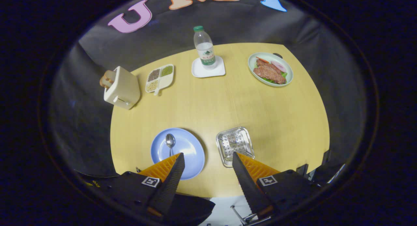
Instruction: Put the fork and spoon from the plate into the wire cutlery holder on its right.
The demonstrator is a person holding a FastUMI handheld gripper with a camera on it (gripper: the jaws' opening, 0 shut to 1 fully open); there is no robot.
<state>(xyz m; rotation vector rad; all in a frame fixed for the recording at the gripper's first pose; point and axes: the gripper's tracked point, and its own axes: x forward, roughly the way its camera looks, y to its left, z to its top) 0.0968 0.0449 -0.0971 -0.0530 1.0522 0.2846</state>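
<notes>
Gripper view: gripper [208, 160] spread, empty; descend squarely over silver metal spoon [170, 143] on round blue plate [192, 154] at tabletop's near edge.

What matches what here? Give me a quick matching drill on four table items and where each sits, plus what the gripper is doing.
Things:
1. spoon
2. wire cutlery holder
3. water bottle
4. toaster

Places:
A. on the white square coaster, at the far side of the table
B. on the blue plate, just ahead of one finger
C. at the table's edge, beside the divided dish of grains
D. beside the blue plate, just ahead of the other finger

Pairs: 1-B, 2-D, 3-A, 4-C

The gripper is open, fingers apart above the table, holding nothing.
</notes>
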